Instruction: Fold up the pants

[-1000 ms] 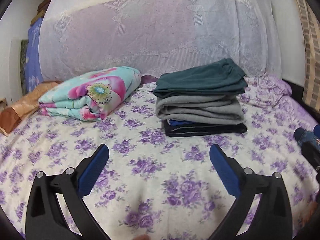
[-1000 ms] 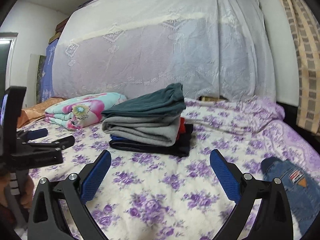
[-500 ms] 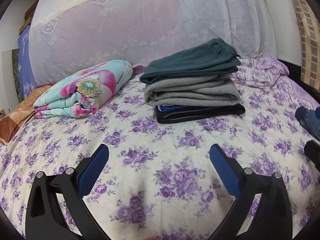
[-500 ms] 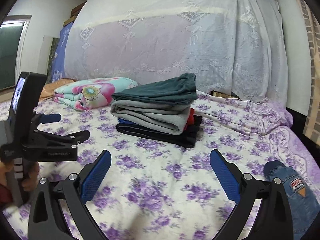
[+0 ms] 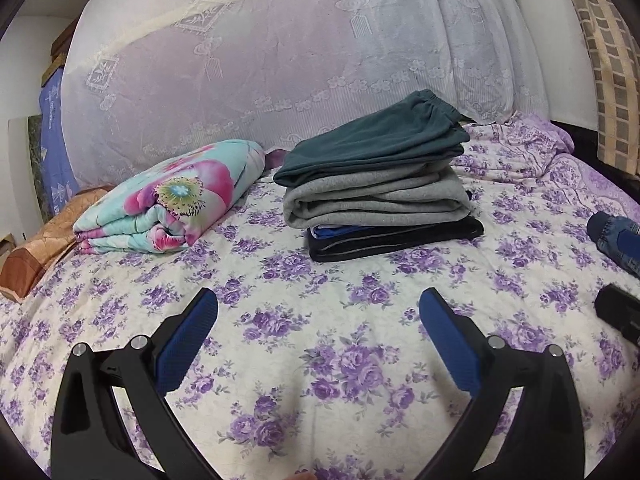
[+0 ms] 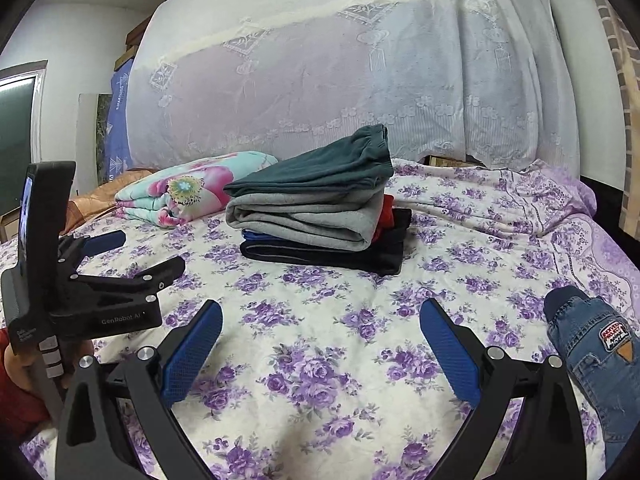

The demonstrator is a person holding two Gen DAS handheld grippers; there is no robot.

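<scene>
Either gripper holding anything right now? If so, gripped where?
Nothing held. Left gripper and right gripper are both open over the bedspread; the jeans lie untouched.

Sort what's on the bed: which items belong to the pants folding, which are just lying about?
Job: jeans; stack of folded pants; left gripper and right gripper, both open.
Lying about: flowered blanket; orange cushion; lace cover.
</scene>
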